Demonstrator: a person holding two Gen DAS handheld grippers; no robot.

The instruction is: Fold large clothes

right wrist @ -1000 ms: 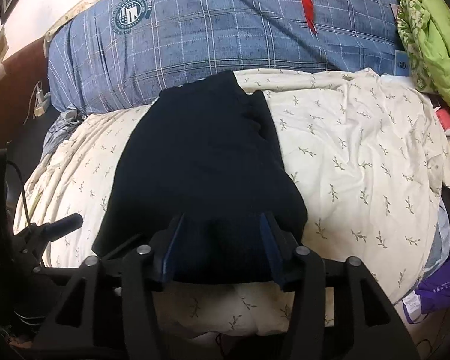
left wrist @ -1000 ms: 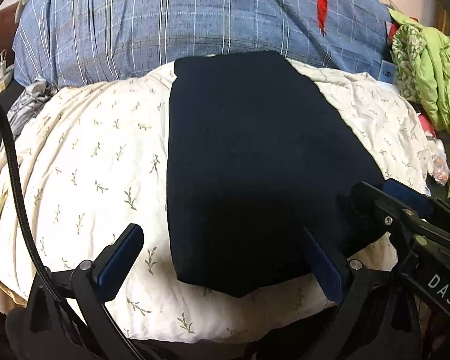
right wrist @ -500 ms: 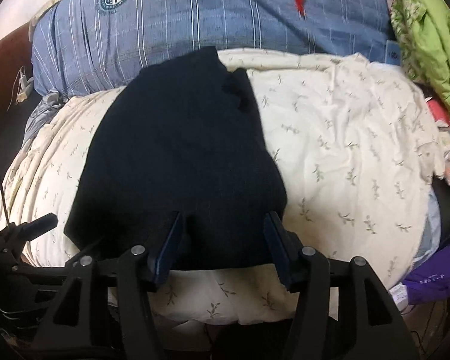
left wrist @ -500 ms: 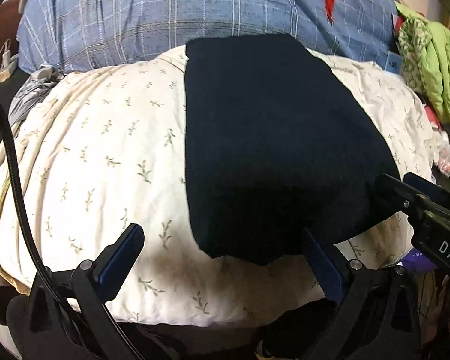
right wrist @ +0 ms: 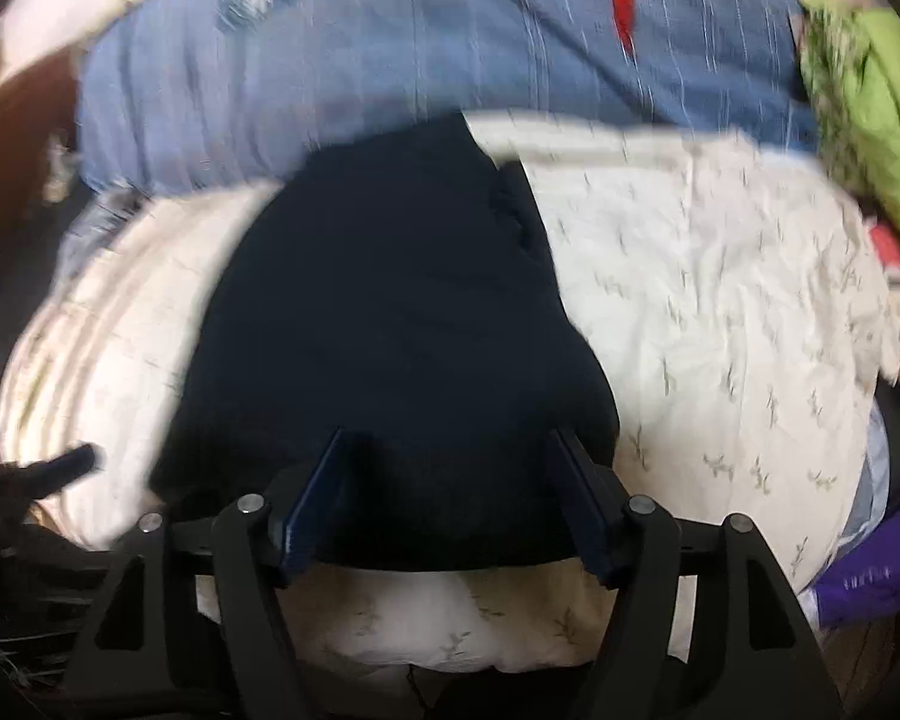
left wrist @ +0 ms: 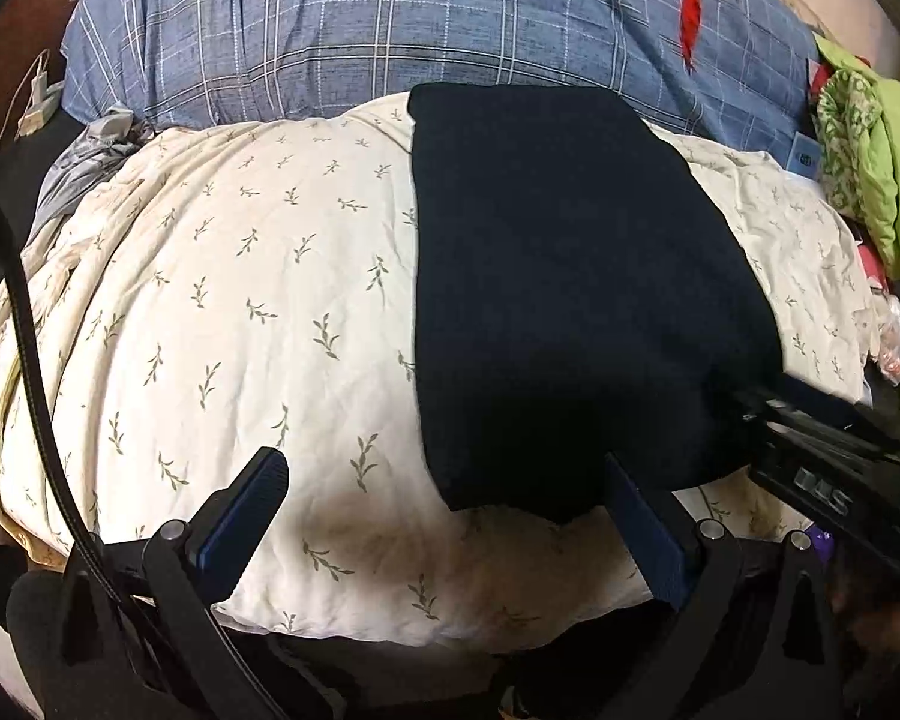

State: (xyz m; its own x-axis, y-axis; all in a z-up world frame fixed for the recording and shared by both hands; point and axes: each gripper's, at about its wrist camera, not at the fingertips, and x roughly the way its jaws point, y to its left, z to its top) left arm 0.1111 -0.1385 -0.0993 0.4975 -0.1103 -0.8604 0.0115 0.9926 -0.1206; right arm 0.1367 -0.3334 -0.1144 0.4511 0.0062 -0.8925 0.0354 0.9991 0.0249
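A dark navy folded garment (left wrist: 570, 300) lies flat on a cream quilt (left wrist: 240, 300) with a leaf print. My left gripper (left wrist: 444, 498) hangs open and wide over the quilt's near edge; its right finger is over the garment's near left corner and its left finger over bare quilt. My right gripper (right wrist: 450, 480) sits low over the garment's (right wrist: 390, 312) near edge. Its jaws are opening, with the dark cloth between the pads and not pinched. In the left wrist view the right gripper (left wrist: 810, 450) shows at the garment's right corner.
A blue plaid pillow (left wrist: 390, 18) lies behind the quilt. Green clothes (left wrist: 870, 180) are piled at the far right, a purple item (right wrist: 870, 576) sits low on the right, and a black cable (left wrist: 30, 360) runs down the left.
The right gripper's jaws have spread wider over the garment's near edge and its view has blurred. The left gripper has drifted left, so the garment now sits further right in its view.
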